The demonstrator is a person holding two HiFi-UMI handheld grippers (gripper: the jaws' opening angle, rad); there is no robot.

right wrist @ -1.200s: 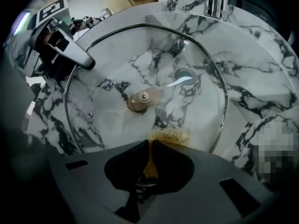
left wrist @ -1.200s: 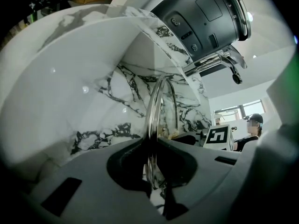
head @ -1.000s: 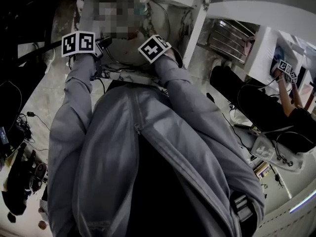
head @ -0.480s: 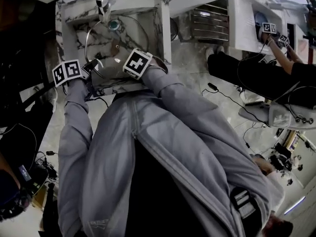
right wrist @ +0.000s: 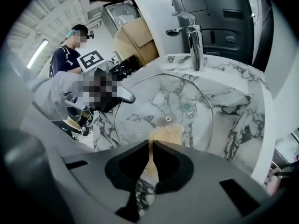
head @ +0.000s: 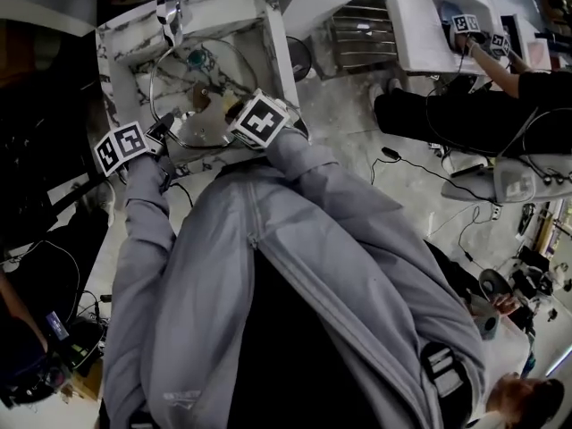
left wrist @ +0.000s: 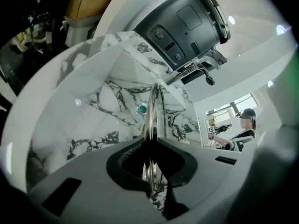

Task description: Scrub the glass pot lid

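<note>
The left gripper [left wrist: 152, 146] had its jaws almost together, pinching the metal rim of the glass pot lid [left wrist: 154, 107], which showed edge-on between them. The right gripper [right wrist: 152, 146] had its jaws shut on a tan scrub pad [right wrist: 166, 133] that met the lid's glass face. The lid stood tilted over the marble sink [head: 271, 34], above the sink's drain [right wrist: 187, 107] and in front of the sink's chrome faucet [right wrist: 194, 41]. The person's grey sleeves [head: 147, 222] reached to the sink's near edge.
</note>
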